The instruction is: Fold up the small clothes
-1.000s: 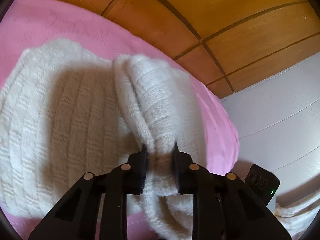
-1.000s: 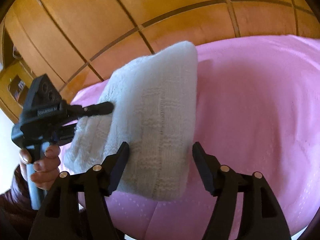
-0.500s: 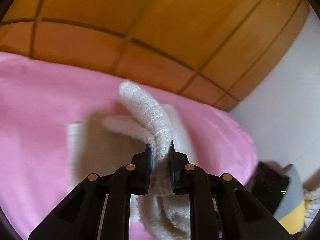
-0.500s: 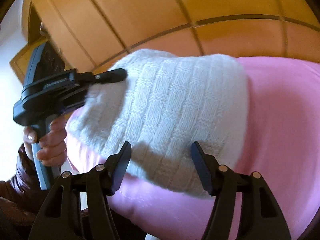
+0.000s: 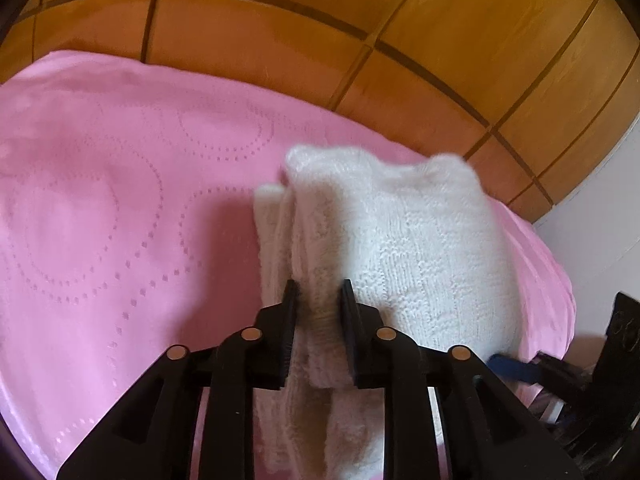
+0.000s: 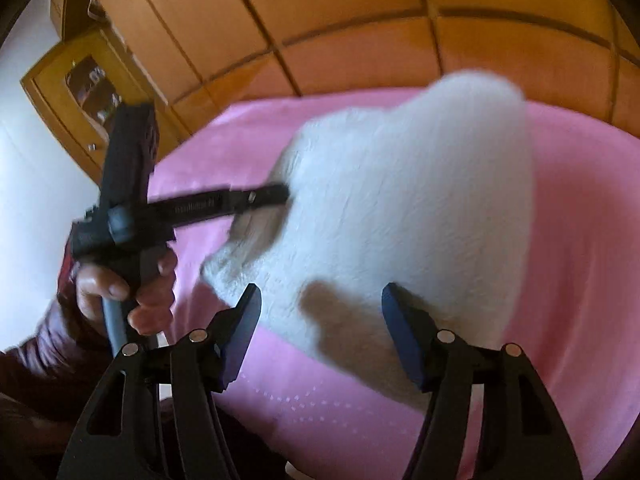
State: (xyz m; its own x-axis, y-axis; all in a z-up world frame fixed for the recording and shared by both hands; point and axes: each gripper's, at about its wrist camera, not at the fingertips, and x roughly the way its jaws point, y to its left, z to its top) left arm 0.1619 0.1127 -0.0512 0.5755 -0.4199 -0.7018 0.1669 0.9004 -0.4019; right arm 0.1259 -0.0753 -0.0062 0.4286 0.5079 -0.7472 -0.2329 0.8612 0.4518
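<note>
A white knit garment (image 5: 400, 248) lies bunched in thick folds on the pink bedspread (image 5: 100, 220). My left gripper (image 5: 319, 292) has one fold of it between its pads; the jaws are opening, though the pads still touch the knit. In the right wrist view the left gripper (image 6: 276, 194) pokes into the garment (image 6: 400, 200) from the left, held by a hand (image 6: 120, 292). My right gripper (image 6: 320, 296) stands open close to the garment's near edge, pads clear of it. One blue pad of the right gripper (image 5: 508, 362) shows at the lower right in the left wrist view.
Wooden panelling (image 5: 280, 20) rises behind the bed. A wooden cabinet with a glass door (image 6: 80, 80) stands at the left by a white wall. The bedspread (image 6: 580, 220) stretches bare to the garment's right; a dark red sleeve (image 6: 40, 360) fills the lower left.
The left gripper has carried its pinched fold across the bed, and the once spread knit is now a bunched bundle. The right gripper stayed open and rolled a little.
</note>
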